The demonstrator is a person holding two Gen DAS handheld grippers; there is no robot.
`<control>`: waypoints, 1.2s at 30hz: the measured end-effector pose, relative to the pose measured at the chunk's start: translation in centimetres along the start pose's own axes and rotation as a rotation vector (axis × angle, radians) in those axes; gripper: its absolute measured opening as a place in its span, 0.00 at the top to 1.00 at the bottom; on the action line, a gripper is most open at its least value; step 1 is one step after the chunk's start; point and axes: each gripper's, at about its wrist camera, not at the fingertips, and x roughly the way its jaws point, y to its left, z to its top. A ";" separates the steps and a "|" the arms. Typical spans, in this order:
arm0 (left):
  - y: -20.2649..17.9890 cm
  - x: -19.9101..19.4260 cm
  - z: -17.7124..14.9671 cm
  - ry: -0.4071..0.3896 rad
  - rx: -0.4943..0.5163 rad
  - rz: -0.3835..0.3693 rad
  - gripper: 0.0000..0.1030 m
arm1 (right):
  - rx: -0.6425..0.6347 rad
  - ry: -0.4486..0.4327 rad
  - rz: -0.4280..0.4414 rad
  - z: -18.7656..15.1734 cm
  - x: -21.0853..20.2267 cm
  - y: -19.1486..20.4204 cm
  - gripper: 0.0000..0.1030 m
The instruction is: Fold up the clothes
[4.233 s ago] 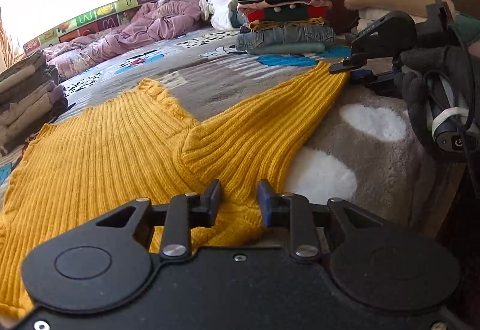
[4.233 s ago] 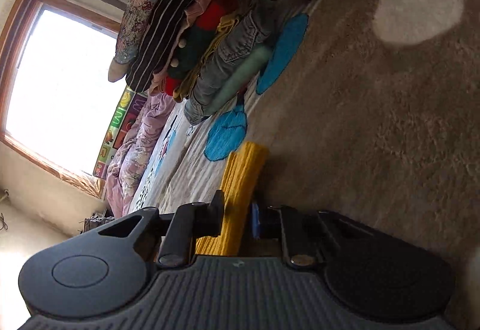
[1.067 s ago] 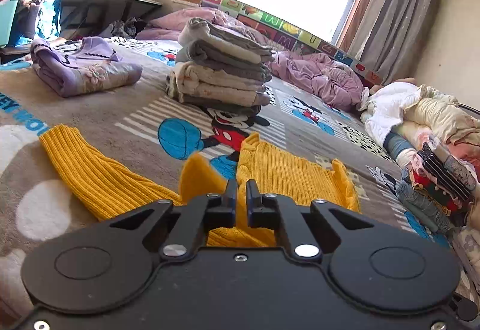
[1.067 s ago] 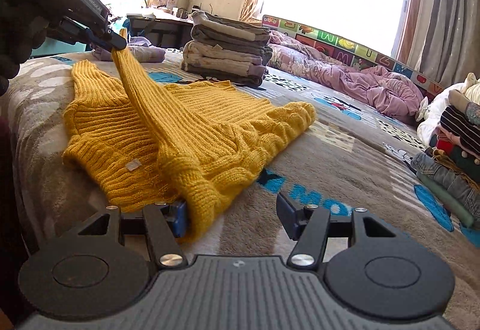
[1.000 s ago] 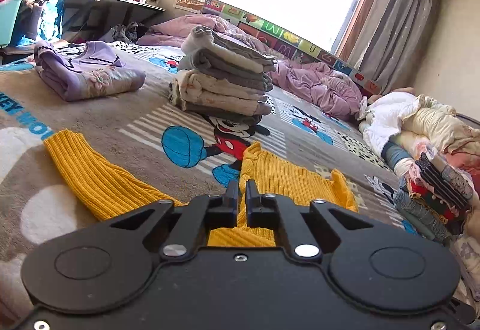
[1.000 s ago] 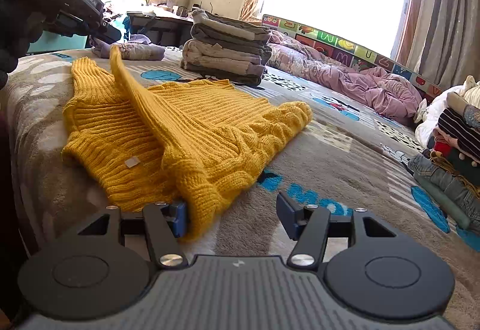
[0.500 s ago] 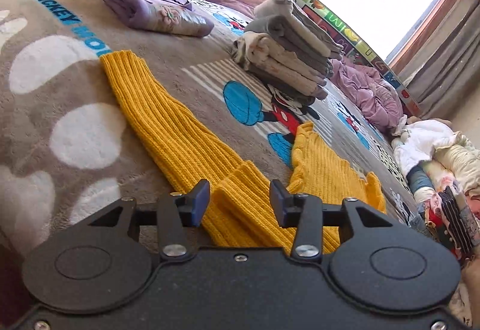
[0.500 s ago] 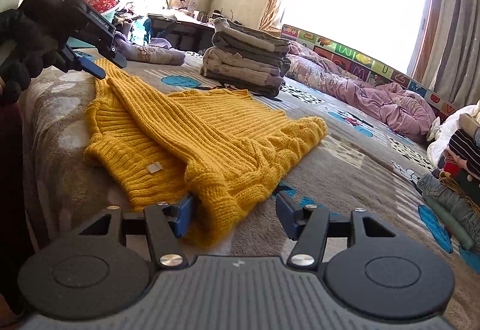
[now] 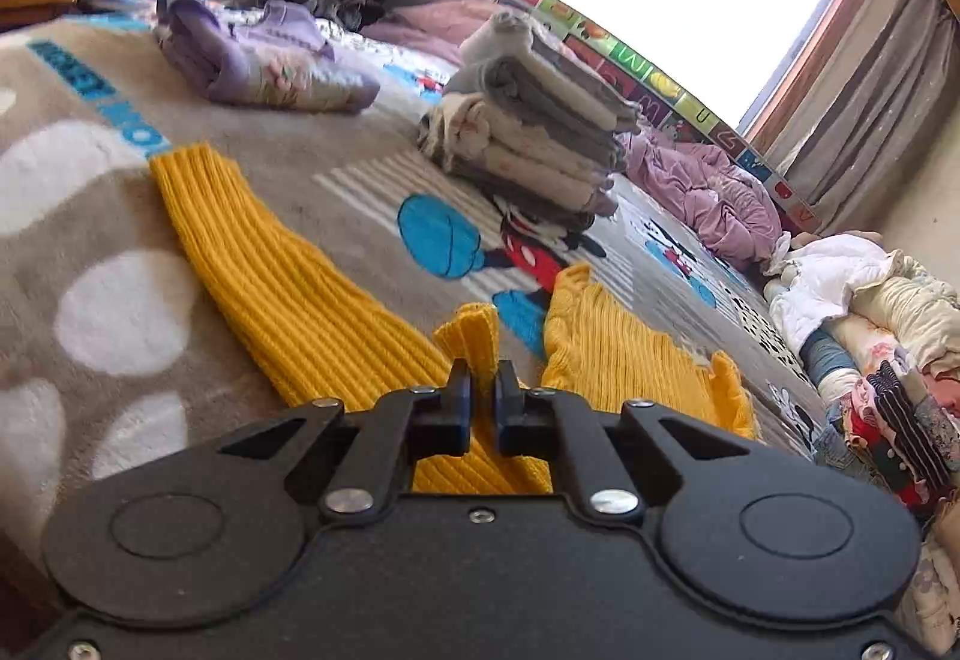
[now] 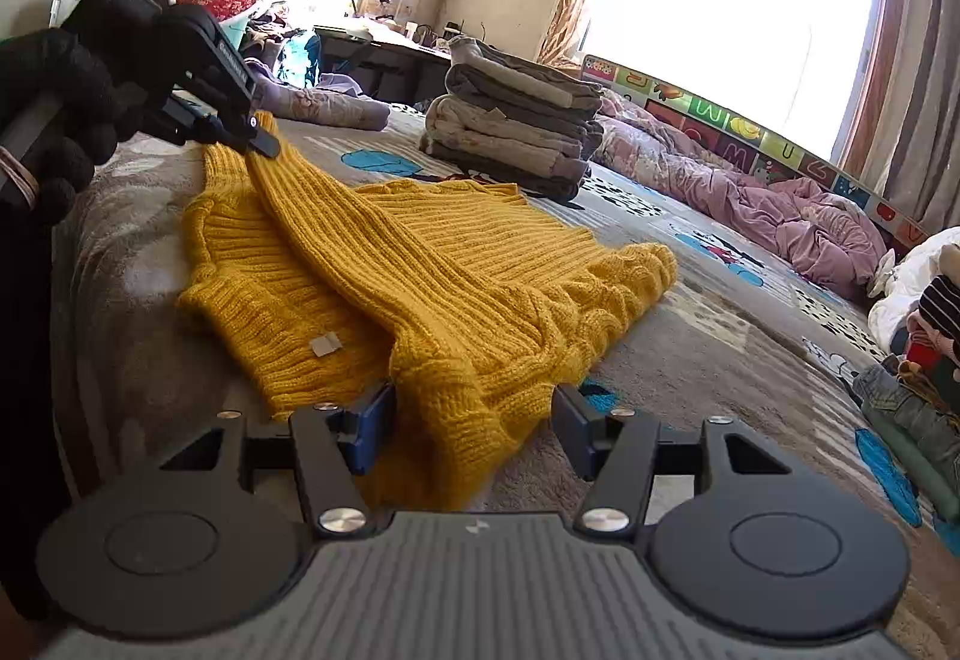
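A yellow ribbed knit sweater (image 10: 456,264) lies on the bed blanket, one sleeve folded across its body. My left gripper (image 9: 482,399) is shut on the cuff of that folded sleeve (image 9: 471,336); it also shows in the right wrist view (image 10: 258,138), pinching the cuff at the sweater's far left. The other sleeve (image 9: 258,264) lies stretched out flat to the left. My right gripper (image 10: 474,420) is open, its jaws either side of the sweater's near shoulder fold, which rests between them.
A stack of folded grey and beige clothes (image 10: 516,120) stands behind the sweater. A folded purple garment (image 9: 258,66) lies far left. A pink duvet (image 10: 798,222) is under the window. A stack of folded clothes (image 9: 900,402) is at the right.
My left gripper was open around the sleeve half a second ago; it has shut on the cuff and lifted it slightly. My right gripper stays open at the shoulder fold.
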 end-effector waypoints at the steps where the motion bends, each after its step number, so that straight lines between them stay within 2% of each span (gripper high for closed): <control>1: 0.0 -0.6 0.4 -0.028 0.009 0.013 0.96 | -0.002 0.002 0.002 0.0 0.0 0.0 0.44; 2: 0.4 -0.6 0.6 -0.035 0.001 0.023 0.96 | -0.004 0.004 0.005 0.0 0.0 0.0 0.44; 8: 1.6 2.6 -1.4 0.099 0.035 0.042 0.96 | -0.009 0.021 0.021 0.1 0.0 0.0 0.45; 12: 1.6 2.7 -1.4 0.101 0.034 0.026 0.95 | -0.022 0.015 0.012 0.3 -0.3 0.0 0.46; 15: 1.9 2.8 -1.5 0.107 0.012 0.022 0.95 | -0.047 -0.056 0.012 0.7 -1.0 0.2 0.47; 17: 1.7 2.9 -1.5 0.101 0.013 0.018 0.95 | -0.045 -0.064 0.011 0.8 -0.9 0.2 0.50; 19: 1.1 3.1 -1.6 0.101 0.040 0.006 0.95 | -0.044 -0.029 -0.021 0.8 -0.2 0.3 0.69; 20: 0.6 3.3 -1.6 0.101 0.055 0.000 0.95 | -0.039 0.006 -0.050 0.7 0.2 0.2 0.69; 22: -0.3 3.5 -1.7 0.087 0.105 -0.004 0.95 | 0.006 0.047 -0.039 0.4 0.3 -0.3 0.72; 30: -0.6 3.5 -1.6 0.060 0.132 -0.010 0.95 | -0.073 0.007 0.004 -0.2 -1.1 0.7 0.74; 32: -0.8 3.3 -1.5 0.047 0.142 -0.019 0.95 | -0.091 -0.024 0.041 -0.1 -1.9 0.5 0.66; 34: -0.9 3.3 -1.5 0.044 0.143 -0.021 0.95 | -0.099 -0.064 0.105 0.1 -2.8 0.2 0.44; 36: -0.7 3.6 -1.6 0.052 0.136 -0.016 0.95 | -0.061 -0.101 0.134 0.4 -3.1 -0.2 0.41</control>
